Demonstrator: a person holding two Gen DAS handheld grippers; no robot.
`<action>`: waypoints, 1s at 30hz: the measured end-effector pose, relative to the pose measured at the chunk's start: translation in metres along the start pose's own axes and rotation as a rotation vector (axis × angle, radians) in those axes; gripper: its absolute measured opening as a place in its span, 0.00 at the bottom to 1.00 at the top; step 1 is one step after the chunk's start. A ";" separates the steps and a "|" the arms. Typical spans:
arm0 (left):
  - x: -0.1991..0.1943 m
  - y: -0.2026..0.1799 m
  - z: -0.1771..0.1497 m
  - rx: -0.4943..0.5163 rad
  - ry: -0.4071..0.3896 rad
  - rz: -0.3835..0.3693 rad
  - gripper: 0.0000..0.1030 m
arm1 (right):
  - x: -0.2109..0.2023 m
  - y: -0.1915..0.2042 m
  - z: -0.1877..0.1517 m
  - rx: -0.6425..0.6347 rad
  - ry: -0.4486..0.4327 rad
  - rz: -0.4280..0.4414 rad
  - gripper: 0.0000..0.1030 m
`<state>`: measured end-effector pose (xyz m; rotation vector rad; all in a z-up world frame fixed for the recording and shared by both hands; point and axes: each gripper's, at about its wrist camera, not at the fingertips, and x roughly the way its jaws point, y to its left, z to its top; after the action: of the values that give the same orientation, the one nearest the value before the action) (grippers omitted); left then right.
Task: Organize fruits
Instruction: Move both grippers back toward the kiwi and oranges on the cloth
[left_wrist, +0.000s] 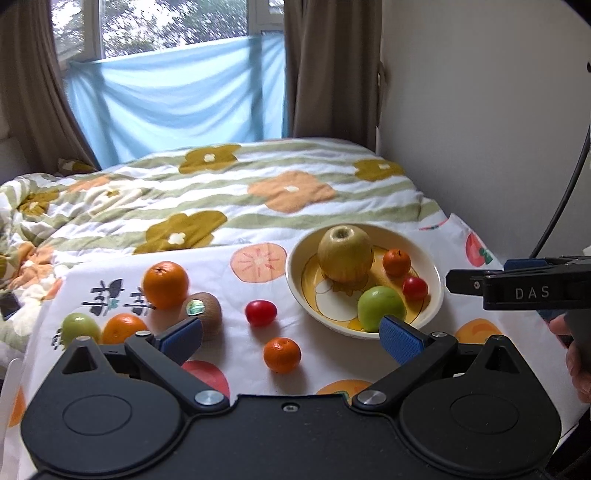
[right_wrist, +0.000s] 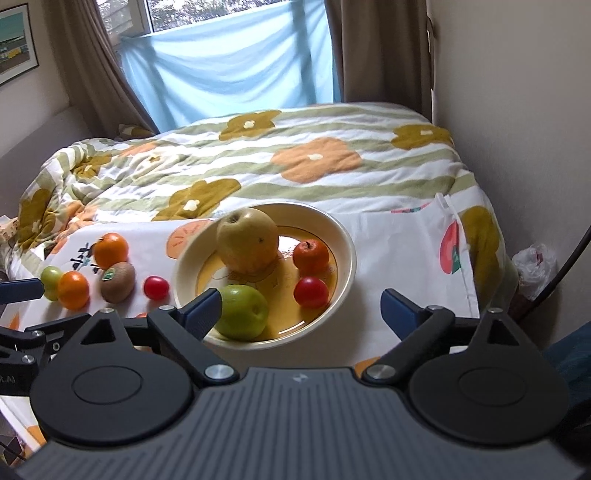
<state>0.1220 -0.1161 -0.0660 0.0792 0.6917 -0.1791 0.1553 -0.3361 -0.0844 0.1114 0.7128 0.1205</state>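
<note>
A cream bowl (left_wrist: 436, 291) (right_wrist: 347, 236) on the white fruit-print cloth holds a yellow pear (left_wrist: 345, 253) (right_wrist: 247, 240), a green apple (left_wrist: 380, 306) (right_wrist: 243, 312), a small orange (left_wrist: 396, 261) (right_wrist: 311, 255) and a red tomato (left_wrist: 414, 287) (right_wrist: 311, 292). Left of it lie a tomato (left_wrist: 260, 312) (right_wrist: 156, 287), a mandarin (left_wrist: 282, 355), a kiwi (left_wrist: 205, 314) (right_wrist: 118, 281), two oranges (left_wrist: 165, 284) (left_wrist: 122, 328) and a small green fruit (left_wrist: 79, 326). My left gripper (left_wrist: 291, 338) is open above the mandarin. My right gripper (right_wrist: 301, 310) is open over the bowl's near side.
A flowered quilt (left_wrist: 221, 192) covers the bed behind the cloth. A wall (left_wrist: 480, 110) stands to the right, curtains and a window behind. A plastic bag (right_wrist: 535, 266) lies on the floor by the bed's right corner.
</note>
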 end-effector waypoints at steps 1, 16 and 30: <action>-0.007 0.000 -0.001 -0.006 -0.012 0.011 1.00 | -0.005 0.002 0.000 -0.006 -0.004 0.005 1.00; -0.063 0.040 -0.018 -0.042 -0.041 0.176 1.00 | -0.037 0.057 0.004 -0.088 -0.043 0.148 1.00; -0.025 0.120 -0.005 0.087 0.001 0.142 1.00 | 0.011 0.127 0.015 -0.041 0.044 0.142 1.00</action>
<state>0.1224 0.0059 -0.0521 0.2110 0.6767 -0.0729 0.1641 -0.2105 -0.0619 0.1207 0.7460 0.2741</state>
